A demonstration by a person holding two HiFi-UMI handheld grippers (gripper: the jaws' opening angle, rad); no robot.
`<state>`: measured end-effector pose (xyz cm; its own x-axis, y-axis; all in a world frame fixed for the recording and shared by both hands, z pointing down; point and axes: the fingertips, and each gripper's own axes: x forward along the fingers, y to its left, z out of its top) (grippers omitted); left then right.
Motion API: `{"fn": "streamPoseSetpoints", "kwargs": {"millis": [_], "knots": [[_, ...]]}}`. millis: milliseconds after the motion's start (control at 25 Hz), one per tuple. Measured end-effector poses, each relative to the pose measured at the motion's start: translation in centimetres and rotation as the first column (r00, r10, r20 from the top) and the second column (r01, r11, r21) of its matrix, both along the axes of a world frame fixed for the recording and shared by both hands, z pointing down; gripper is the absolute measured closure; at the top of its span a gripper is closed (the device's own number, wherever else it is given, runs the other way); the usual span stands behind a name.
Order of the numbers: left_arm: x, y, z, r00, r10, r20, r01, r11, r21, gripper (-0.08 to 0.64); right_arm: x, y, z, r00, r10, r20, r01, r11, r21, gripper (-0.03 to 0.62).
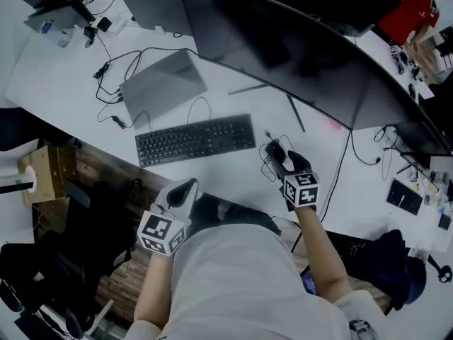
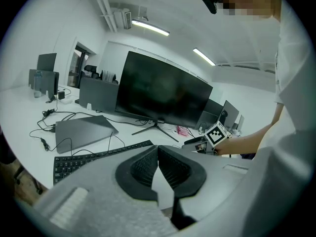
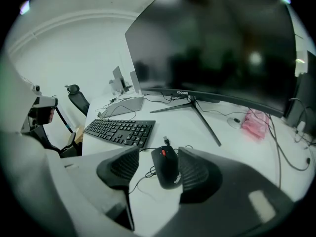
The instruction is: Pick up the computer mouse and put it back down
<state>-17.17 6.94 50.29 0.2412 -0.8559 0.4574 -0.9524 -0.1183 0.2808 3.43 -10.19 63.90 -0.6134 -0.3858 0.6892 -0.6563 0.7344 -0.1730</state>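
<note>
Head view: mouse (image 1: 275, 152) lies on the white desk (image 1: 64, 76), right of the keyboard (image 1: 195, 139), with the right gripper (image 1: 291, 163) over it; left gripper (image 1: 185, 190) near the desk's front edge. Left gripper view: pads pressed together, nothing between. Right gripper view: jaws wide, mouse between them, close against the right pad, clear of the left.

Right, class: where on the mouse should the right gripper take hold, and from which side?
Probably take the mouse by its two long flanks, mid-body, from above and behind. It lies flat, lengthways along the right gripper's line, so the open jaws straddle its narrow width. Mind the cable looped at its left.
</note>
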Motion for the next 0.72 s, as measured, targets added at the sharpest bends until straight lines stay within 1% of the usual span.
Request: {"fn": "streamPoseSetpoints", "kwargs": {"millis": [200, 320, 520, 720], "knots": [[1.1, -1.7, 0.0, 0.996, 0.092, -0.001, -0.092, 0.996, 0.010, 0.549, 1.3, 0.6, -2.6, 0.997, 0.062, 0.038, -0.064, 0.997, 0.047, 0.447], [2.0, -2.8, 0.0, 0.990, 0.143, -0.006, -0.143, 0.990, 0.015, 0.549, 2.2, 1.0, -4.2, 0.994, 0.094, 0.062, -0.099, 0.993, 0.069, 0.494], [3.9, -4.4, -0.1, 0.973, 0.233, -0.013, -0.232, 0.972, 0.026, 0.549, 3.6, 2.2, -6.7, 0.988, 0.131, 0.084, -0.139, 0.985, 0.097, 0.540], [6.0, -6.0, -0.3, 0.946, 0.323, -0.018, -0.322, 0.946, 0.038, 0.549, 5.6, 3.3, -8.9, 0.978, 0.185, 0.100, -0.197, 0.972, 0.129, 0.568]]}}
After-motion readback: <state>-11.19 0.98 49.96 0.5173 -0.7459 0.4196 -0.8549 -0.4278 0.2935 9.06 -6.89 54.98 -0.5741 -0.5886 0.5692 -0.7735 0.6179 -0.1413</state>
